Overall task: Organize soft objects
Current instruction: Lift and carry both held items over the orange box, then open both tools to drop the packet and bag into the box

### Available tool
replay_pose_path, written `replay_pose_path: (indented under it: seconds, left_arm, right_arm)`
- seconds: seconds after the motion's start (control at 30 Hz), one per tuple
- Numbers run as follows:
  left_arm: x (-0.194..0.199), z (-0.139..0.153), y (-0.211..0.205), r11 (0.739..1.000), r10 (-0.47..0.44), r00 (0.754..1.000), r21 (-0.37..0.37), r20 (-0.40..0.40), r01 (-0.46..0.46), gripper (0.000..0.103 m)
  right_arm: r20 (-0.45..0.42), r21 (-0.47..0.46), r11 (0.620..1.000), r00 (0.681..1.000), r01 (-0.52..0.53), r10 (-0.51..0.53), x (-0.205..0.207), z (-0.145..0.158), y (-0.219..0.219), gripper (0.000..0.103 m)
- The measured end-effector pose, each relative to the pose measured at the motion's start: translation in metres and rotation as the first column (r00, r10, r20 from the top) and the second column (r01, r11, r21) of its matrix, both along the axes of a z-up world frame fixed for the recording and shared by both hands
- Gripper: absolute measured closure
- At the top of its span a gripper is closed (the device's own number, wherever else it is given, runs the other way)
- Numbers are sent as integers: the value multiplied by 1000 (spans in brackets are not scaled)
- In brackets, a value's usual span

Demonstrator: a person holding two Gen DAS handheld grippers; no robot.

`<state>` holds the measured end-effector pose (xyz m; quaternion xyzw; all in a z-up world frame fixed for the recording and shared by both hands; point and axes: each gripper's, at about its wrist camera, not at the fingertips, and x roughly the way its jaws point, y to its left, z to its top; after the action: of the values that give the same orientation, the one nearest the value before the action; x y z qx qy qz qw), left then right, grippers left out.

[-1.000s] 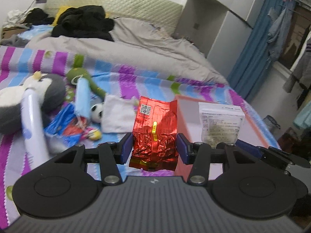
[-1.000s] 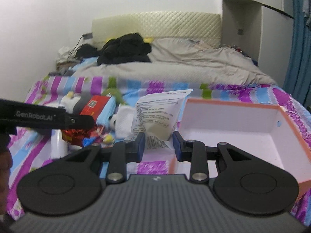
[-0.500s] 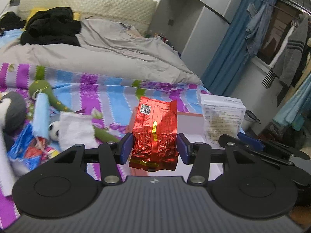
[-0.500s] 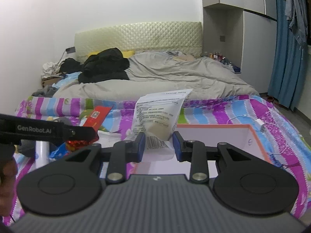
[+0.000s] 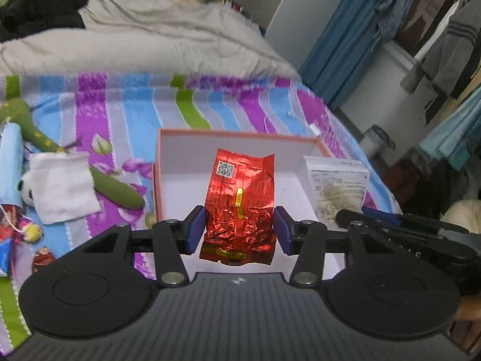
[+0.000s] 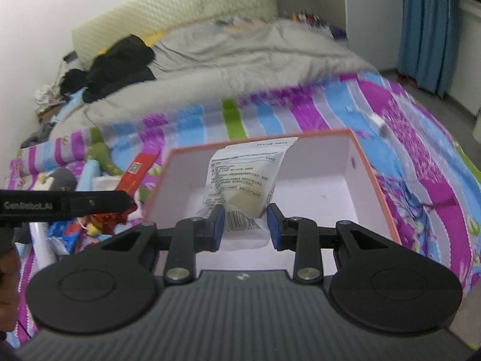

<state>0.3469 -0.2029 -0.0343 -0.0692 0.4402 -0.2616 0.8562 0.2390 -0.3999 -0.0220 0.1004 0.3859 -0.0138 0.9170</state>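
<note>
My left gripper (image 5: 239, 230) is shut on a red foil packet (image 5: 240, 201) and holds it over the open white box with an orange rim (image 5: 234, 134). My right gripper (image 6: 244, 227) is shut on a white printed pouch (image 6: 245, 180) and holds it over the same box (image 6: 374, 180). The white pouch also shows at the right of the left wrist view (image 5: 338, 189), and the red packet at the left of the right wrist view (image 6: 133, 174).
On the striped blanket (image 5: 126, 114) left of the box lie a white cloth (image 5: 61, 186), a green plush toy (image 5: 117, 186), a small panda toy (image 5: 25, 191) and a blue mask (image 5: 10, 162). A grey duvet (image 5: 144, 39) and black clothes (image 5: 39, 12) lie behind.
Both grippers have moved forward and tilted down over the box, each still holding its packet. The box interior now lies directly under both packets.
</note>
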Motion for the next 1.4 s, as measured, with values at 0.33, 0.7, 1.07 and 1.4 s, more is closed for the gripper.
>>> replay_pose_path:
  seconds: [0.33,0.7,1.07,1.4]
  left_arm:
    - [26,-38,-28,997,-37,993,66,-115,45,48]
    - [25,-34,-38,998,-32,995,59,-96,37,27]
    - [-25,-5,-16,996,-34,995,87,89,26,27]
    - [-74,-10,18,997,-3,986,80,167,-11,27]
  right_arm:
    - [-160,44,997,986,61,-53,19,-42,-40,69]
    - [-164,57,996,985,62,-52,12,-50,-53,52]
    - [-34,38,998,998,49,-48,-20,-31,-37,52]
    - [35,30,1000,999,1,-2,-51,-31,-10,52]
